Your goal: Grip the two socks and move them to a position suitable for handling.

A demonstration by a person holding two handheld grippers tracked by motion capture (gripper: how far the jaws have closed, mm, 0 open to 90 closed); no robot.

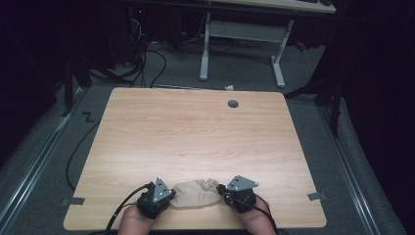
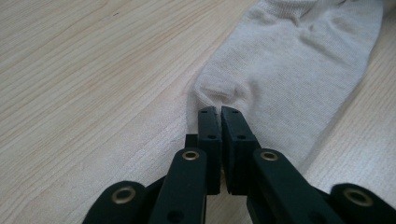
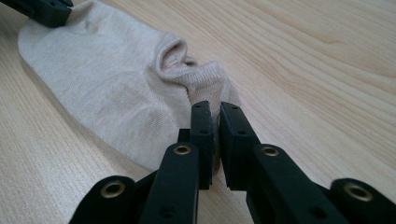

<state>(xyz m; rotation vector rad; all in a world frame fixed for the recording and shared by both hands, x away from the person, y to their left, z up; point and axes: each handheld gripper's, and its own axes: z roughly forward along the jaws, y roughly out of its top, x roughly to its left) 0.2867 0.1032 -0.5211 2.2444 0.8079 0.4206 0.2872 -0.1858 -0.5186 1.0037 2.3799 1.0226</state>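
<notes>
Left gripper [image 2: 220,112] pinched on the toe edge, right gripper [image 3: 217,108] clamped on the bunched cuff of a beige sock [image 1: 195,194] lying flat near the front edge of the table [image 1: 195,132]: thin bites, likely to slip if pulled apart hard.

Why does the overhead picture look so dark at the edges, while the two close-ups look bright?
High view: light falls on the table, the room around is nearly black. Left gripper view: evenly lit, sock sharp, tongs' base soft. Right gripper view: bright too, no glare.
</notes>
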